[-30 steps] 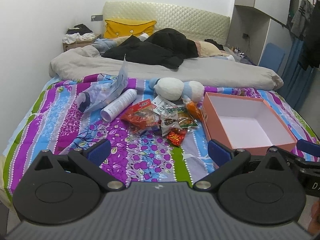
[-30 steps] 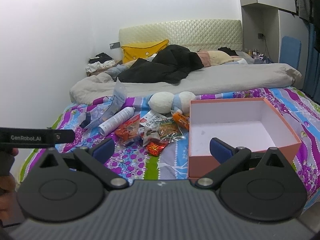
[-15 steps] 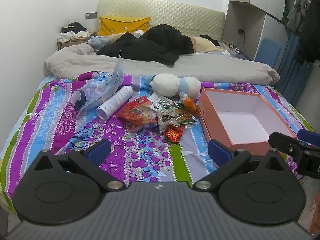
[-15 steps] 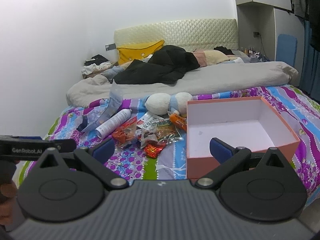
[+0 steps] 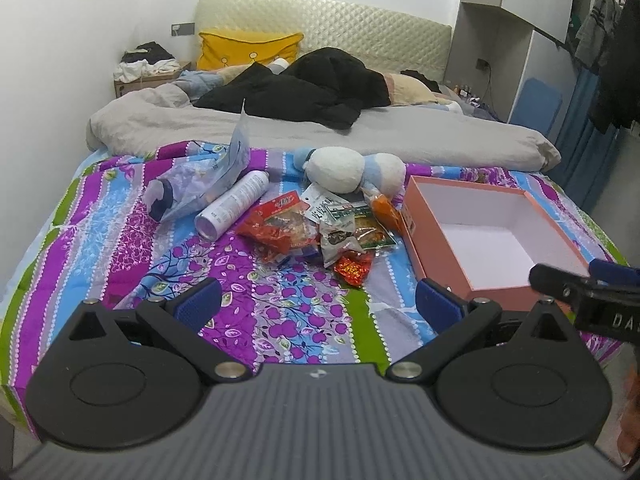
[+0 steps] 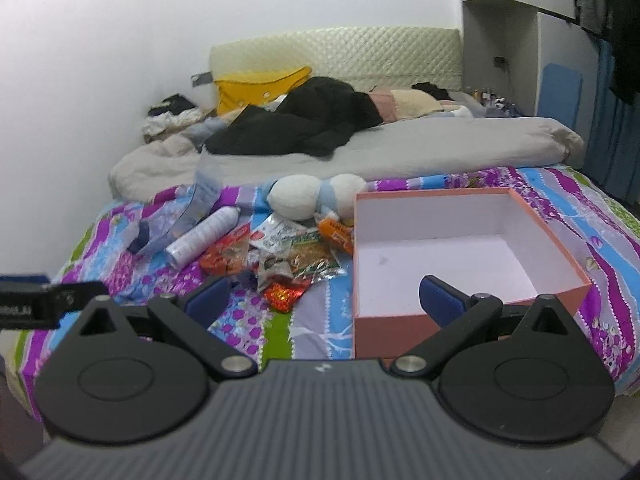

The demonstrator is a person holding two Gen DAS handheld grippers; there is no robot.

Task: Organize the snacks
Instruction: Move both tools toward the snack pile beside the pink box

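Note:
A pile of snack packets (image 5: pixel 320 228) lies on the striped floral bedspread, also in the right wrist view (image 6: pixel 280 252); a small red packet (image 5: pixel 354 268) sits at its near edge. An empty pink box (image 5: pixel 488 236) with white inside stands to their right, also in the right wrist view (image 6: pixel 456 252). My left gripper (image 5: pixel 316 304) is open and empty, above the bed's near edge in front of the snacks. My right gripper (image 6: pixel 324 300) is open and empty, near the box's front left corner.
A white spray can (image 5: pixel 236 204), a clear plastic bag (image 5: pixel 196 184) and a plush toy (image 5: pixel 352 170) lie behind the snacks. Grey duvet (image 5: pixel 360 136) and black clothes (image 5: pixel 312 88) cover the far bed. A wall is left, a wardrobe right.
Both grippers have shifted slightly toward the bed, so the snacks and box look a little nearer. The jaws stay open. Nothing on the bed has moved.

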